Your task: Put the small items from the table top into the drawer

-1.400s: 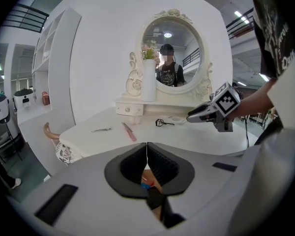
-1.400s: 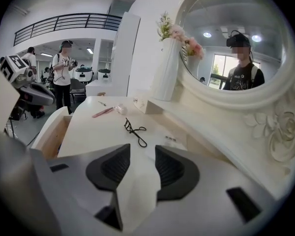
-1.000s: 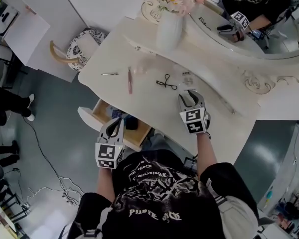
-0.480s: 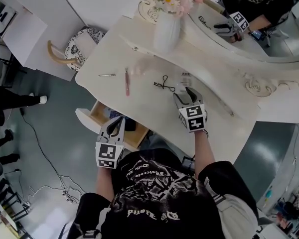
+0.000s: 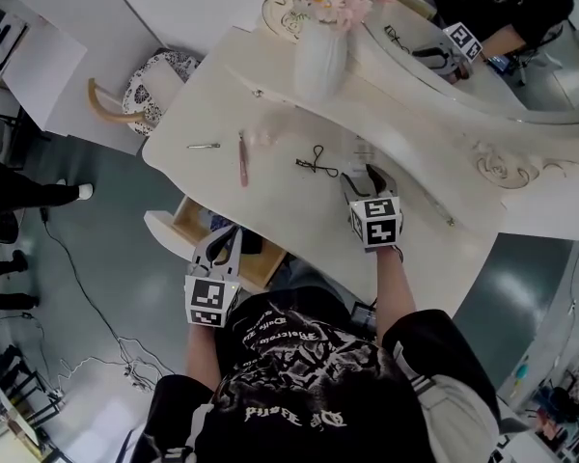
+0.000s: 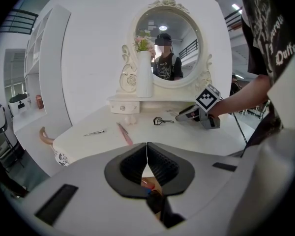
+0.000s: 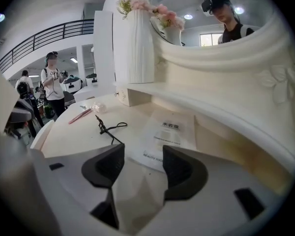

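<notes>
On the white vanity top (image 5: 299,210) lie a flat clear packet with a printed label (image 7: 169,132), a black eyelash curler (image 5: 316,162), a pink pen (image 5: 241,158), a small clear lump (image 5: 262,138) and a metal clip (image 5: 203,146). My right gripper (image 5: 364,175) rests low on the table with its jaws opening. The packet's near edge reaches the gap between its tips (image 7: 143,150), and the pads do not press on it. My left gripper (image 5: 224,236) hangs shut and empty over the open wooden drawer (image 5: 195,222), which holds some dark and coloured items.
A tall white vase (image 5: 320,58) with flowers stands on the raised shelf at the back, below the round mirror (image 5: 482,56). A small shelf drawer (image 6: 124,106) sits left of the vase. A patterned stool (image 5: 154,83) stands beyond the table's left end.
My right gripper has slid forward across the table toward the packet and its jaws have spread wider. The left gripper has stayed over the drawer.
</notes>
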Motion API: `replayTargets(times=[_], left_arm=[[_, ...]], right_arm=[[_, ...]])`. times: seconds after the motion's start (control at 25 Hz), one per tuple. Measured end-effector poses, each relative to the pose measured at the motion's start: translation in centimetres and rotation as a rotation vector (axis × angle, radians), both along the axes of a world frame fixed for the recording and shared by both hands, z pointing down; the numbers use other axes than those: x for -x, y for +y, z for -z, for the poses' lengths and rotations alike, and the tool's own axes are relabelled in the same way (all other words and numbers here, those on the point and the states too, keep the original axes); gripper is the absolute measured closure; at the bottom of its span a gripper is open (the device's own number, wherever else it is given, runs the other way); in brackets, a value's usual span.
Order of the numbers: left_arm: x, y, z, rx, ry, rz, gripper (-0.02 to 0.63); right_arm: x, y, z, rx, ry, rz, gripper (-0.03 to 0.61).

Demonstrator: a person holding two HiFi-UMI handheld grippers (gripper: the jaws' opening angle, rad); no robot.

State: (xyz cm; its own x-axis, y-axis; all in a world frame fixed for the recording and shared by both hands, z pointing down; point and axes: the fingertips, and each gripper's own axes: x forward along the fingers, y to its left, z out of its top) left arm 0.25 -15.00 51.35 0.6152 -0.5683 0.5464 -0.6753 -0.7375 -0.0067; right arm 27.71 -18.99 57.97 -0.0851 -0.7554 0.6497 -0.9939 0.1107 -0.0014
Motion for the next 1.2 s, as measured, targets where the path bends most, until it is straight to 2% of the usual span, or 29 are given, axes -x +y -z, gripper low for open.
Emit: replayTargets(times=[0.16,0.24,0.44,0.52,0.6,0.68,1.04,1.2], left_arm=[[0.4,-0.4,-0.1,0.004,-0.003,0.023,0.597],[0.5,-0.5,-0.2,0.005,-0.004,0.031,0.597],[0.3,-0.1,-0.5,0.008,-0.023,0.021,0.597],[0.1,0.2,-0.8,0.011,-0.035,0.009,0.597],[0.1,0.5,-0.9,0.016,-0.044,0.002,0.597],[0.1,0.7,-1.1,0.018,-0.048,0.0,0.597],[0.3,0.9,-0.7,0.008,-0.034,0.025,0.597],[0.5,1.1,-0.5,0.01,-0.019,0.049,0.597]], right_arm=[[-0.2,-0.1,-0.8,0.07,0.014,0.01,0.354],[-0.3,-0.3,-0.9,0.102,-0.009,0.006,0.357],[-0.3,-0.5,-0.8,0.109,-0.023,0.002,0.374],[-0.8,-0.6,-0.8,0.103,-0.025,-0.014,0.406],[-1.4,-0.7,-0.7,0.099,-0.016,-0.035,0.496],[-1.7,-0.7,-0.8,0.1,-0.007,-0.038,0.541],[-1.8,-0.6,-0.7,0.1,0.01,-0.035,0.558],[-1.6,-0.3,-0.5,0.092,0.056,-0.01,0.563]])
